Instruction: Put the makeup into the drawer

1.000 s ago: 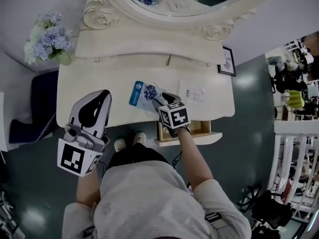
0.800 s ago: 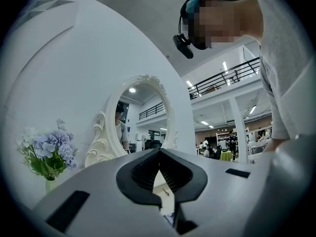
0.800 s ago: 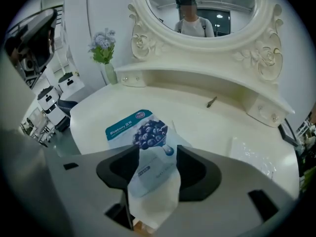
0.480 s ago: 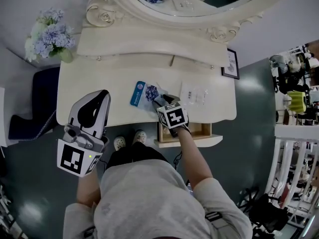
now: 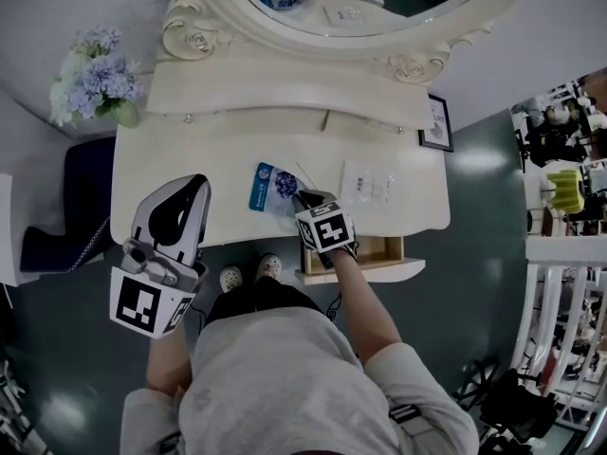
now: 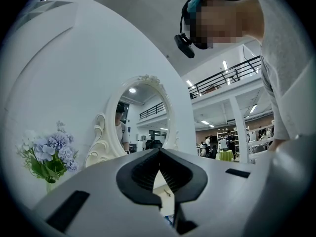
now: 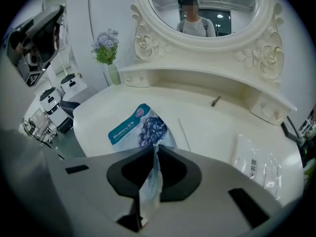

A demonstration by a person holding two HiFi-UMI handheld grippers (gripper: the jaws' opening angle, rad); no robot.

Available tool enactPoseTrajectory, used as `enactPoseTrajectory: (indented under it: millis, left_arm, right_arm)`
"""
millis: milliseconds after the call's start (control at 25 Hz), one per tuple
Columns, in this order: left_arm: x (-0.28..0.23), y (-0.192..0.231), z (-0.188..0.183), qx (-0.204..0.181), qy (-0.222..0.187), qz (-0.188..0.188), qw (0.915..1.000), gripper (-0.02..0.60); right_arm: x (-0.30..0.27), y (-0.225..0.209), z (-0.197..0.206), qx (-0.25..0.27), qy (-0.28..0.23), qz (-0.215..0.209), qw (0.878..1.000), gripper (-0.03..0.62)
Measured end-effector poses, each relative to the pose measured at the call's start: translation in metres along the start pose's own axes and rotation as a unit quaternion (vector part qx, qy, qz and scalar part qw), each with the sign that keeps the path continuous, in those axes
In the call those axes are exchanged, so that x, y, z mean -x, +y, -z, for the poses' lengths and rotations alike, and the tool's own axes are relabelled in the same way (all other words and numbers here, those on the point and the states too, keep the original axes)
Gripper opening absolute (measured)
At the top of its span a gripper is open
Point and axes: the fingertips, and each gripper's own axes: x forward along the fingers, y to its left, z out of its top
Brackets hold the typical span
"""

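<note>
A blue blueberry face-mask sachet point(image 5: 273, 185) lies on the cream dressing table point(image 5: 190, 164). My right gripper point(image 5: 305, 198) points steeply down at its near corner. In the right gripper view the sachet point(image 7: 140, 130) has its edge lifted and pinched between the jaws of the right gripper point(image 7: 153, 151), which are closing on it. A clear packet point(image 5: 368, 182) lies to the right of the sachet. The drawer point(image 5: 376, 250) under the tabletop stands pulled out just right of my right hand. My left gripper point(image 5: 193, 184) is held level at the table's left front, shut and empty.
An oval mirror point(image 5: 360, 8) and a raised shelf stand at the back. A vase of blue flowers point(image 5: 93, 74) sits far left, a small framed picture point(image 5: 435, 119) far right. A thin stick point(image 7: 183, 134) lies between sachet and packet. A dark chair point(image 5: 81, 202) is left of the table.
The right gripper's jaws have come together on the sachet's near corner and the hand has edged slightly toward me. The left gripper has not moved.
</note>
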Motion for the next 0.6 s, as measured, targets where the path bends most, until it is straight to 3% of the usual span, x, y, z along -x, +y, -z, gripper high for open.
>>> enactPoseTrajectory:
  millis: [240,600]
  left_arm:
    - [-0.001,-0.002,-0.006,-0.007,-0.003,0.007,0.9999,0.014]
    - [-0.008,-0.018,-0.013,-0.01,-0.011,0.034,0.9993,0.014]
  right_arm:
    - [0.033,0.01,-0.017,-0.037,-0.084,-0.007,0.996,0.043]
    - [0.102,0.012,-0.051,-0.079,-0.212,-0.012,0.974,0.043]
